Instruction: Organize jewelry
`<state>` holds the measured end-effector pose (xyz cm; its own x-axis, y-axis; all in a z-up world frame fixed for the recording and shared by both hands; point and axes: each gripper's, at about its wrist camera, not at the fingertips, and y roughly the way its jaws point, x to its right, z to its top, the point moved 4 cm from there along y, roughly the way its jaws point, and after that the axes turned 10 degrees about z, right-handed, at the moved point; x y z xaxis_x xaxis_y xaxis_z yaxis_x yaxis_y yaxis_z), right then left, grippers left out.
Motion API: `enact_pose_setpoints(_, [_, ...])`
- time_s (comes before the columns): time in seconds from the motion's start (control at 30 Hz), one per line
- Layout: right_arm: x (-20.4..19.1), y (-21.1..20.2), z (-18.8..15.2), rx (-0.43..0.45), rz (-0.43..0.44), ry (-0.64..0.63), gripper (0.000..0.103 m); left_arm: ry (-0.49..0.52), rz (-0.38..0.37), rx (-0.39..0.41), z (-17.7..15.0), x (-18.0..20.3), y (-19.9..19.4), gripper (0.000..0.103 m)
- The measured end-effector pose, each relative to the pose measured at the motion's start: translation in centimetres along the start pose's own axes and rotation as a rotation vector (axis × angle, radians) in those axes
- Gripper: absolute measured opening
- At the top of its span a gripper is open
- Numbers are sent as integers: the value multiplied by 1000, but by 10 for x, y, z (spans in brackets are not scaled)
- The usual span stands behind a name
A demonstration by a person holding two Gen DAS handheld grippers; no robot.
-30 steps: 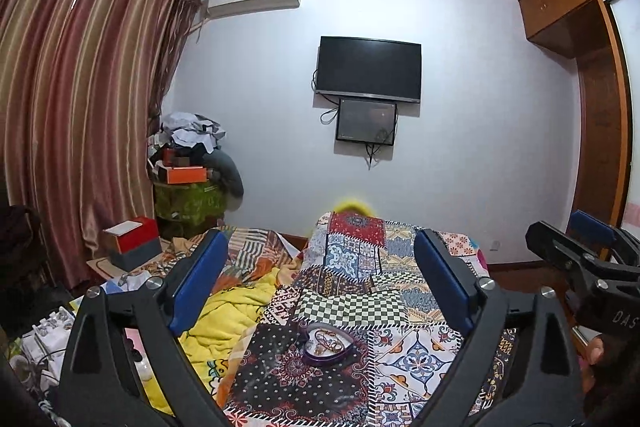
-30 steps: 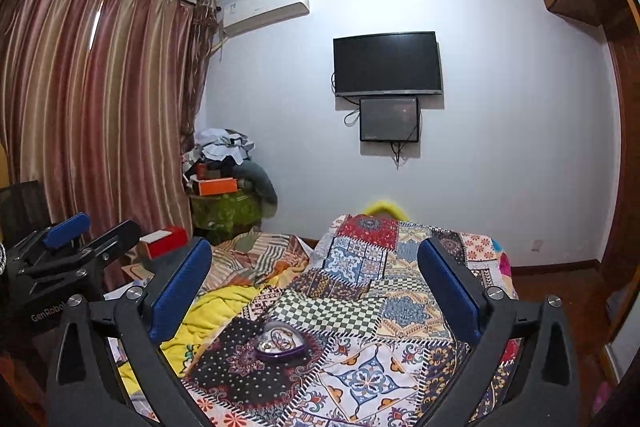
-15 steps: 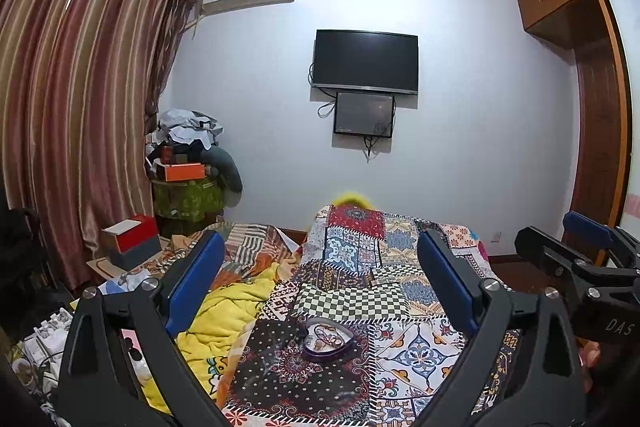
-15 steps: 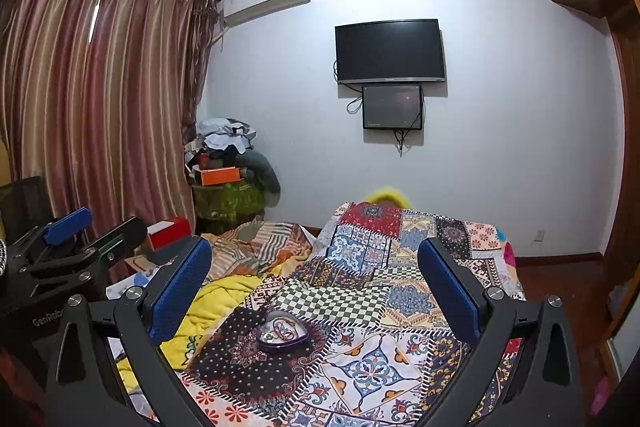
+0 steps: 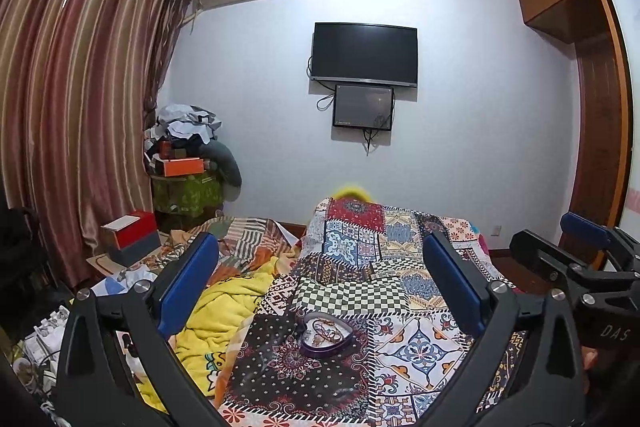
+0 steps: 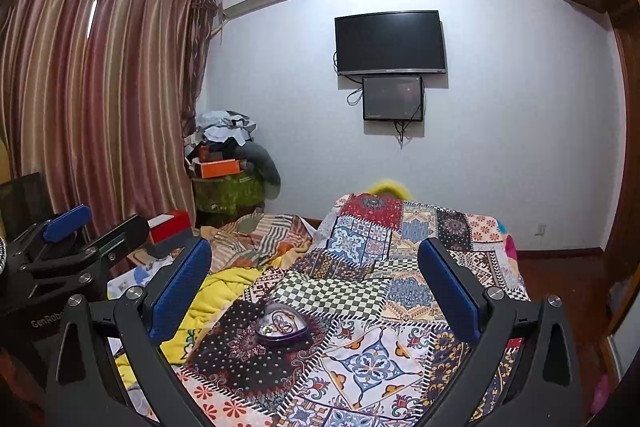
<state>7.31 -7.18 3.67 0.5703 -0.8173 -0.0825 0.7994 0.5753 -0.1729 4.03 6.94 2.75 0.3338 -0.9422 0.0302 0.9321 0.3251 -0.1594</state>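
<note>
A heart-shaped purple tin (image 5: 326, 334) holding tangled jewelry lies on the patchwork quilt (image 5: 416, 343) of a bed. In the right wrist view the same tin (image 6: 281, 327) sits low and left of centre. My left gripper (image 5: 320, 275) hovers well short of the tin, its blue pads wide apart and nothing between them. My right gripper (image 6: 314, 277) is likewise open and empty, also held back from the tin. Each gripper shows at the edge of the other's view: the right one (image 5: 576, 259) and the left one (image 6: 92, 231).
A yellow blanket (image 5: 224, 311) is bunched on the bed's left side. A red and grey box (image 5: 130, 237) and a cluttered corner stand (image 5: 186, 167) lie left, by striped curtains. A TV (image 5: 364, 53) hangs on the far wall; a wooden wardrobe (image 5: 600, 131) stands right.
Both views have tilted slightly, so the bed and tin sit a little higher in frame than a second ago. Both grippers stay open; the tin has not moved.
</note>
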Motion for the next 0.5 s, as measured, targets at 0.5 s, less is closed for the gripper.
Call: enact_pose_setpoints(0.5, [3,3,0,-16,2,6,102,-8,14,-5,-2,0,4,102])
